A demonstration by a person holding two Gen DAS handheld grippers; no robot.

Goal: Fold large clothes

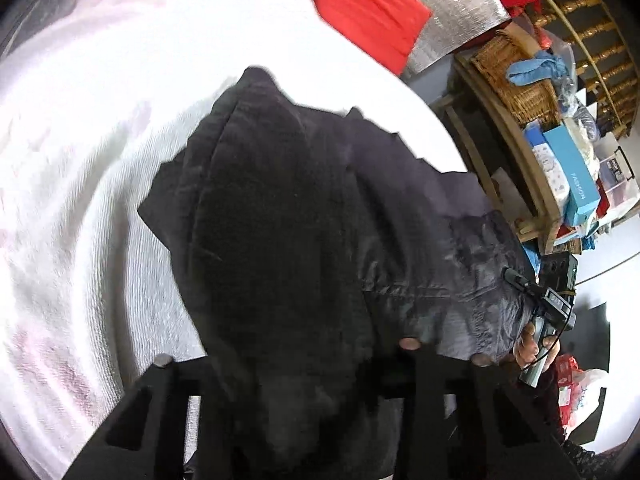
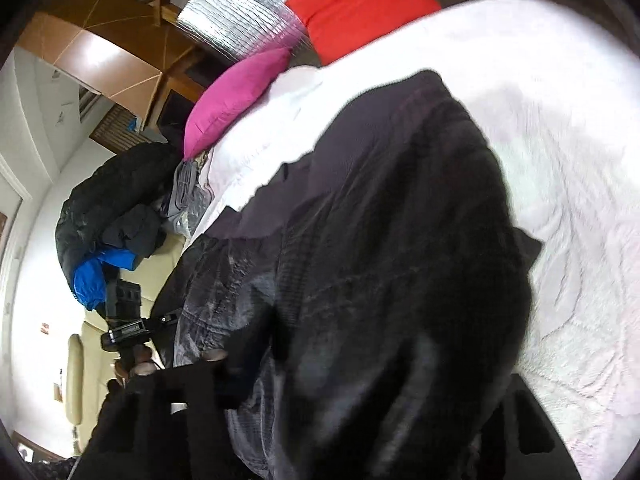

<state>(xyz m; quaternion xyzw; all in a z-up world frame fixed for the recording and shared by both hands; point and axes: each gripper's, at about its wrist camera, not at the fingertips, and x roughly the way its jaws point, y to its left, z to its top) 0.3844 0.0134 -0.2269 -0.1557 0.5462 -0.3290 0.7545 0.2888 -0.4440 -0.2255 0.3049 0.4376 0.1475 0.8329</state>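
Note:
A large black jacket (image 1: 288, 216) with a shiny outer shell and a dark fleecy lining hangs from both grippers above a white bedspread (image 1: 80, 200). My left gripper (image 1: 288, 360) is shut on one upper edge of the jacket; the cloth covers the gap between its fingers. My right gripper (image 2: 360, 364) is shut on the other upper edge of the jacket (image 2: 392, 240). Each gripper also shows in the other's view, the right one (image 1: 520, 280) and the left one (image 2: 168, 318), both pinching the shiny hem. The jacket's lower end rests on the white bedspread (image 2: 560, 160).
A red cushion (image 1: 368, 12) and a pink cushion (image 2: 236, 96) lie at the head of the bed by a silver padded headboard (image 1: 460, 8). A wooden rack (image 1: 508, 148) with a wicker basket and boxes stands beside the bed. A pile of dark clothes (image 2: 112, 208) lies on a chair.

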